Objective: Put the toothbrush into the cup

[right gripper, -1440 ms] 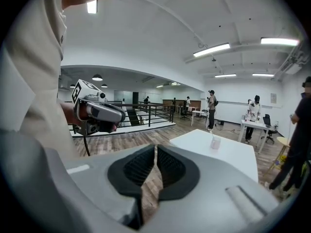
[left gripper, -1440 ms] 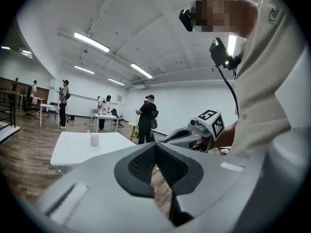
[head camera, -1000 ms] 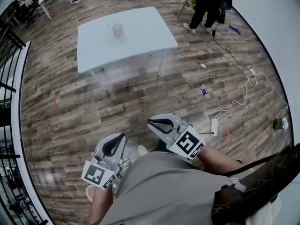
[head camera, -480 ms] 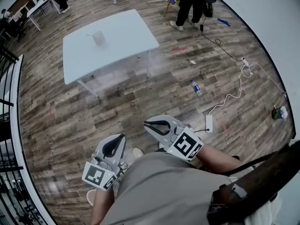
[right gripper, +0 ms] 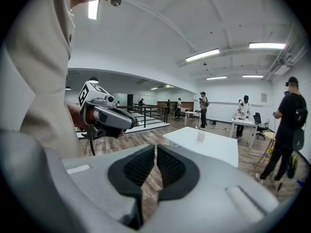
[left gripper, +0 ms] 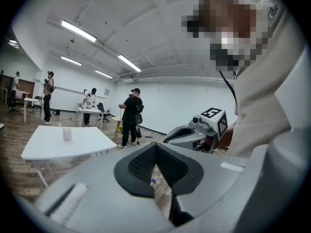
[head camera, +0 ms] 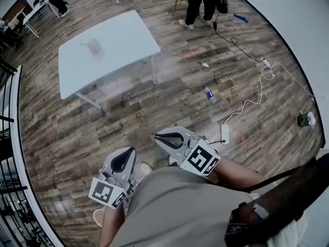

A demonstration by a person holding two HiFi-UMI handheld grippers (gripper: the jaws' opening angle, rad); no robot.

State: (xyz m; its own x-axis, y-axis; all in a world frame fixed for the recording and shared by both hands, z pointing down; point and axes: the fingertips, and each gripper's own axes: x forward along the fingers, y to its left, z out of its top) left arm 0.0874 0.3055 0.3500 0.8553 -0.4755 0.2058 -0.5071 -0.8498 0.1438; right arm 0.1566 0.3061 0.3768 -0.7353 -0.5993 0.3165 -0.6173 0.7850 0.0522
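I'm standing in a big open-plan work hall, somewhere between an office and a test lab. The wood-plank floor [head camera: 128, 107] runs wide under a high white ceiling with long strip lights [left gripper: 77, 30]. A plain white worktop [head camera: 118, 50] stands alone in the open. More white tables [left gripper: 90, 111] sit towards the far wall, with people [left gripper: 131, 113] standing near them and an office chair [right gripper: 258, 119] near one. A white cable [head camera: 258, 89] and a power strip [head camera: 224, 133] lie loose on the floor, and a black railing [right gripper: 153, 114] closes one side.
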